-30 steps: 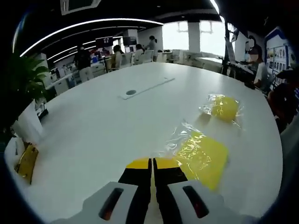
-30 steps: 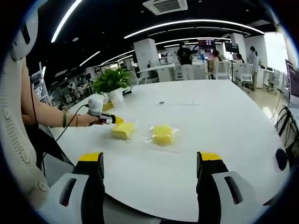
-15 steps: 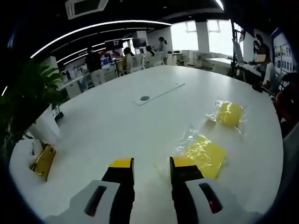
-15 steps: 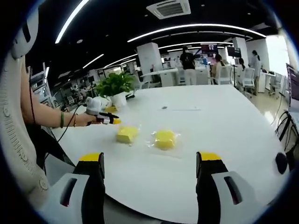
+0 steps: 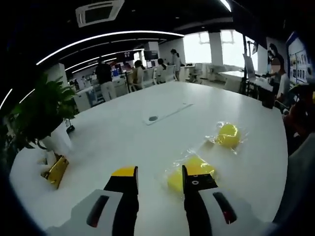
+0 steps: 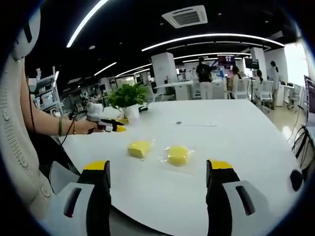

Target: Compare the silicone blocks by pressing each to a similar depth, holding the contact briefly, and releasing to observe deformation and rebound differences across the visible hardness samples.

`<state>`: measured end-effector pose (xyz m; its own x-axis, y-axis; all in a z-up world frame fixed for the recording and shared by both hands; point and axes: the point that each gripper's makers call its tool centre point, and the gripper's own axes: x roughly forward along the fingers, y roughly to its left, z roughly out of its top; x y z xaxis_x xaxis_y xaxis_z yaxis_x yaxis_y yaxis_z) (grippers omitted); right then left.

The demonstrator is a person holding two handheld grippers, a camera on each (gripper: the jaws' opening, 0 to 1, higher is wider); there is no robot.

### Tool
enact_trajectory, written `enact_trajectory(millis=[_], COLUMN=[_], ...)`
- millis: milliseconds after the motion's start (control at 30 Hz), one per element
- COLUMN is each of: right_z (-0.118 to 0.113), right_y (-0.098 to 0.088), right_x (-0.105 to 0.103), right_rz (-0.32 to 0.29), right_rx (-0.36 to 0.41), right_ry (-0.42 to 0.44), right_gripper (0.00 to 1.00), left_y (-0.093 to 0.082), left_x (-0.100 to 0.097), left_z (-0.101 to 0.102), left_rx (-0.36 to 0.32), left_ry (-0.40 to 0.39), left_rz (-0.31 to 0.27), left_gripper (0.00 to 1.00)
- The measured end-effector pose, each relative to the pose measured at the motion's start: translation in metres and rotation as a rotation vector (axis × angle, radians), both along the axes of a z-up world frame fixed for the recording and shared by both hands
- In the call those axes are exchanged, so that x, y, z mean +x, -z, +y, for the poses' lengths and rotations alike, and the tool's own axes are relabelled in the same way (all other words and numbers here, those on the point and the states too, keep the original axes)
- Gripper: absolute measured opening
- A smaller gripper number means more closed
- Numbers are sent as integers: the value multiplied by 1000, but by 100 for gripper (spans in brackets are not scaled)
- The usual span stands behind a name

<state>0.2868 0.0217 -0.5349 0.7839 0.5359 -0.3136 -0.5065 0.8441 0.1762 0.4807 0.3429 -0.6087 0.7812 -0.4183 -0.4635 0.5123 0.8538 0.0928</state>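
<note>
Left gripper view: the square silicone block (image 5: 189, 172) in clear wrap is seen just beyond the left gripper (image 5: 158, 173), whose jaws are parted and clear of it; the round silicone block (image 5: 228, 134) lies farther off on the white surface (image 5: 123, 132). The right gripper (image 6: 158, 168) is held spread wide, apart from both blocks, near a potted plant (image 6: 129, 98)
</note>
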Motion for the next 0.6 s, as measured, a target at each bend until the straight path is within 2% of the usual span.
enact_trajectory(millis=[400,600], right_z=[6,7], right_y=[-9,-12], right_x=[-5,-8], right_rz=[-46,-64], right_rx=[13,25], right_ry=[-40,-51], right_gripper=[73,73], left_y=[-32,-55], left_x=[-29,-47], left_z=[-9,-20], left_rx=[-35,-100], left_ry=[17,18], left_rz=[-47,-79], left_gripper=[39,44])
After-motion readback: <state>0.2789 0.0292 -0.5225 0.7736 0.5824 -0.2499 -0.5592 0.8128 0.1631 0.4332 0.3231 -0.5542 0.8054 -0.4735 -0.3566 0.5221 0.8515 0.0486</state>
